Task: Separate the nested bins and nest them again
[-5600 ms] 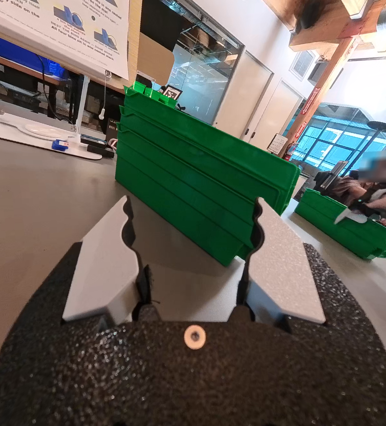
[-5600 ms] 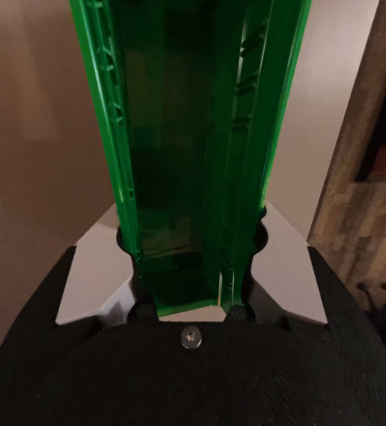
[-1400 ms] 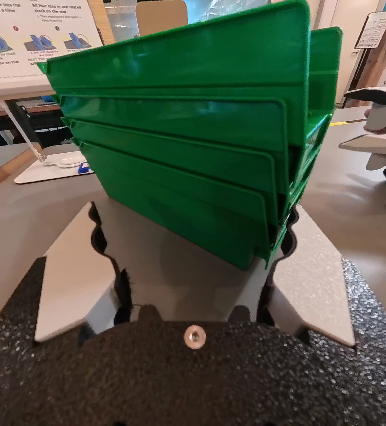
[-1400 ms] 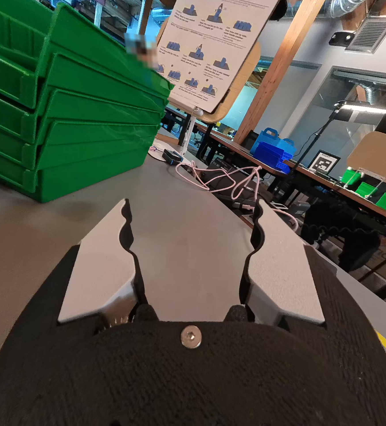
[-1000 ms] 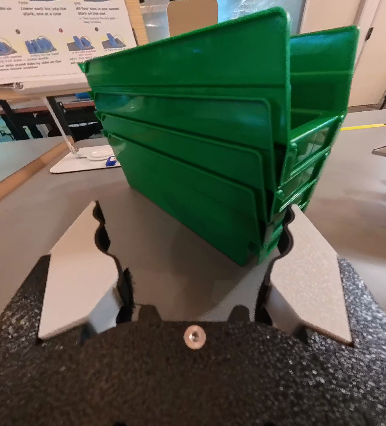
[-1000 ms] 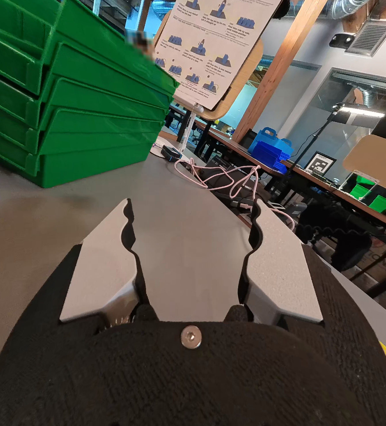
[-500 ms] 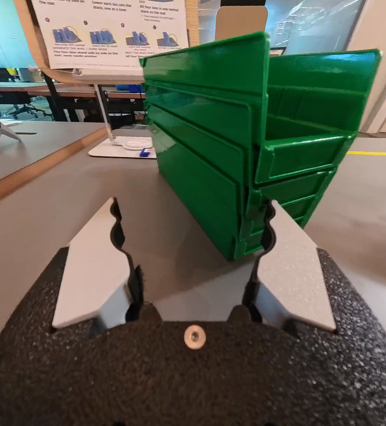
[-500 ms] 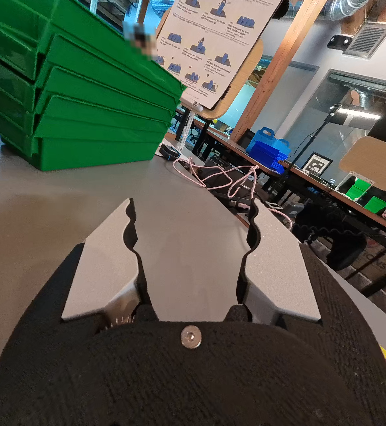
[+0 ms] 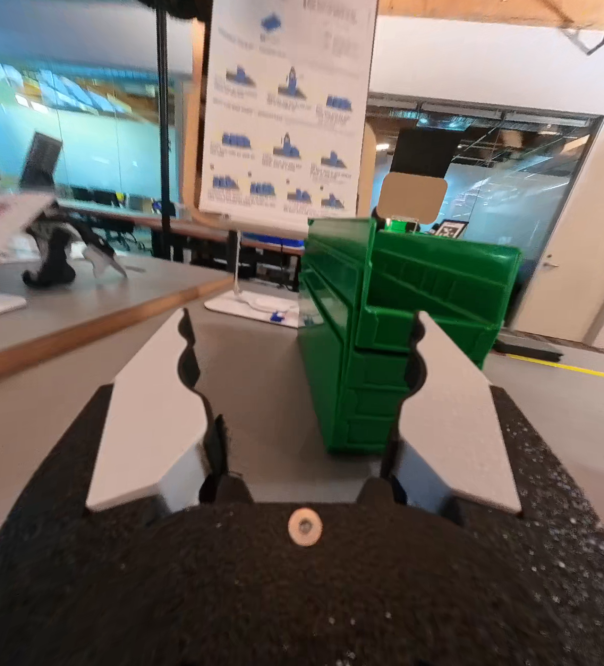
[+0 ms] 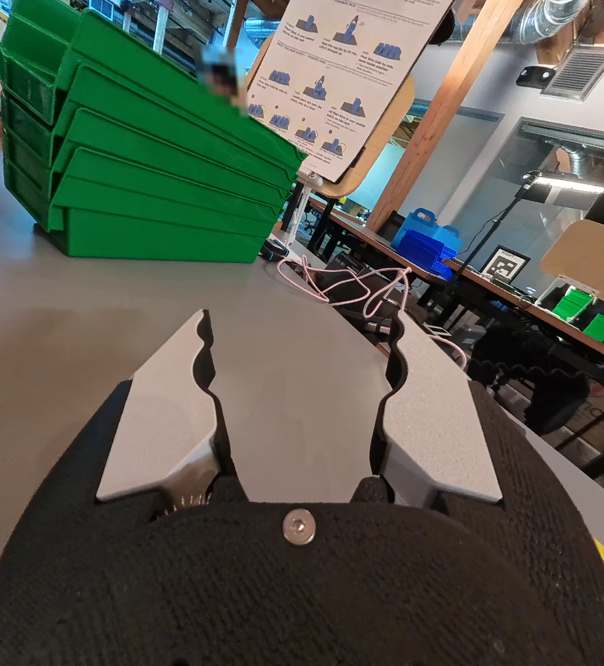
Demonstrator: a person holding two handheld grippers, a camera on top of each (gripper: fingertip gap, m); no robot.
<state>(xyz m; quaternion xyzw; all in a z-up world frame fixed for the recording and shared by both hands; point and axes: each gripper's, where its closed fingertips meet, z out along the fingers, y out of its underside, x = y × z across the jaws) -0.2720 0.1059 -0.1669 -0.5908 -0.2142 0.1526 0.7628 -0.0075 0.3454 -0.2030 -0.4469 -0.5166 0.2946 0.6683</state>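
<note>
Stack of four nested green plastic bins (image 10: 156, 173) sits on grey desk (image 10: 77, 324), all four seated one inside another. Judgement: either nesting finished or separating not begun; cannot tell which.

My left claw (image 9: 300, 364) wide open, empty, near stack's front end. My right claw (image 10: 302, 360) wide open, empty, well apart from stack.

If separating: next move calls for gripping top bin rim, lifting straight up.

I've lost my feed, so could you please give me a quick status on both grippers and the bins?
Left gripper open, empty. Right gripper open, empty. Green bins nested in one stack on the table. Nothing in the way.
</note>
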